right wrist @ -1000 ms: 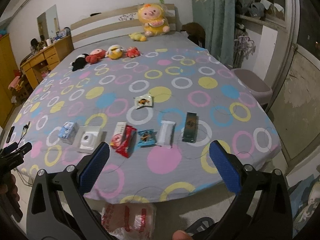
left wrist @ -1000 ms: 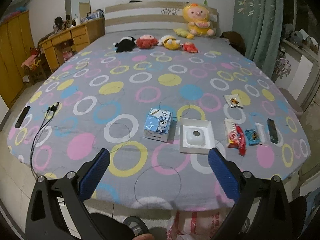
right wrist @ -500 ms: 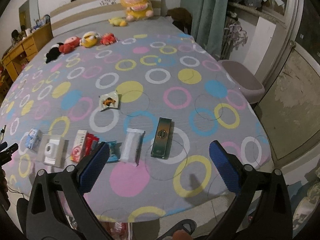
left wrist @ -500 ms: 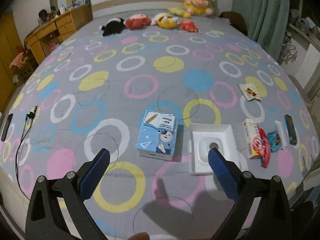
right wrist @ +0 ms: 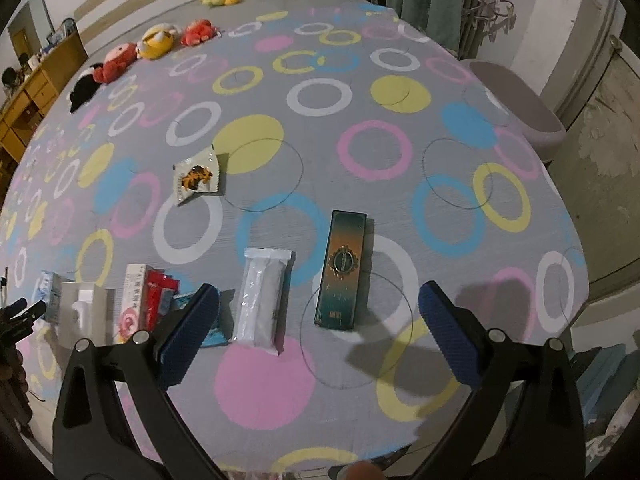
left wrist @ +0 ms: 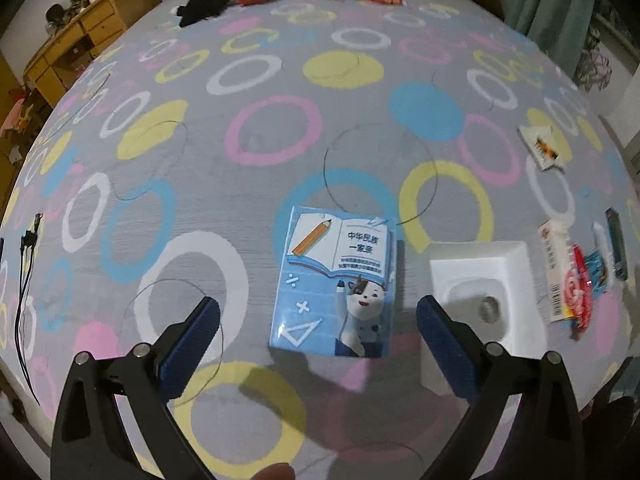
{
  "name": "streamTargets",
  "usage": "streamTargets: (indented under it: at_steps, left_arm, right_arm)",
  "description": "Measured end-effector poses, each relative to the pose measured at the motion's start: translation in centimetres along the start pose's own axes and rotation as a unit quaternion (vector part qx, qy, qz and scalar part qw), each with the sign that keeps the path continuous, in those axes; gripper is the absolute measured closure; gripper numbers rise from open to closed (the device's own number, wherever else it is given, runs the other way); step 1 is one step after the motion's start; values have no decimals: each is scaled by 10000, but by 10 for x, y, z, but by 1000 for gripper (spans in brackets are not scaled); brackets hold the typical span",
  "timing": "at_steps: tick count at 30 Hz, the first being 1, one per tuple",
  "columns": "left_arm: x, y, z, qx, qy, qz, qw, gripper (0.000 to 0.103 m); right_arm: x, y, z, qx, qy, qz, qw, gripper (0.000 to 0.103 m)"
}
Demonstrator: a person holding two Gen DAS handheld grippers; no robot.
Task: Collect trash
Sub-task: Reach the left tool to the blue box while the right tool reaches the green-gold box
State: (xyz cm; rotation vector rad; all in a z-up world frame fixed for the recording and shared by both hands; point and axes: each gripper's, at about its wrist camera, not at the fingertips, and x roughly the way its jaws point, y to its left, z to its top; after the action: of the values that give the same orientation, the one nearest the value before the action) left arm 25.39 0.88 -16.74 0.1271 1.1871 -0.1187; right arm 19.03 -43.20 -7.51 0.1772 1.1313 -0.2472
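Now both grippers hover wide open and empty over the trash on the circle-patterned bedspread (left wrist: 280, 128).

Left gripper (left wrist: 316, 334) frames the blue cartoon tissue pack (left wrist: 336, 280), with the white moulded tray (left wrist: 484, 292) just right of that pack. Right gripper (right wrist: 318, 320) faces the dark green box (right wrist: 342, 270); a clear plastic wrapper (right wrist: 264, 298) lies just left of the box, a small snack sachet (right wrist: 196, 178) farther up-left.

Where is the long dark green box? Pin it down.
In the right wrist view the long dark green box lies flat on the bedspread between the open right tongs, just right of the clear plastic packet.
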Motion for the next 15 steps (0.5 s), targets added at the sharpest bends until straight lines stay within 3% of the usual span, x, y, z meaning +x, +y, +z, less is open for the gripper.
streamTargets:
  at_steps: [9,15]
  left_arm:
    - [36,2,3,-3,310,18,9995,7]
    - [53,4,1,83,550,27,9984,7]
  right_arm:
    - [61,-5,14,28,528,-398,9978,5]
    - [103,-24,17,460,981,-332,9936,5]
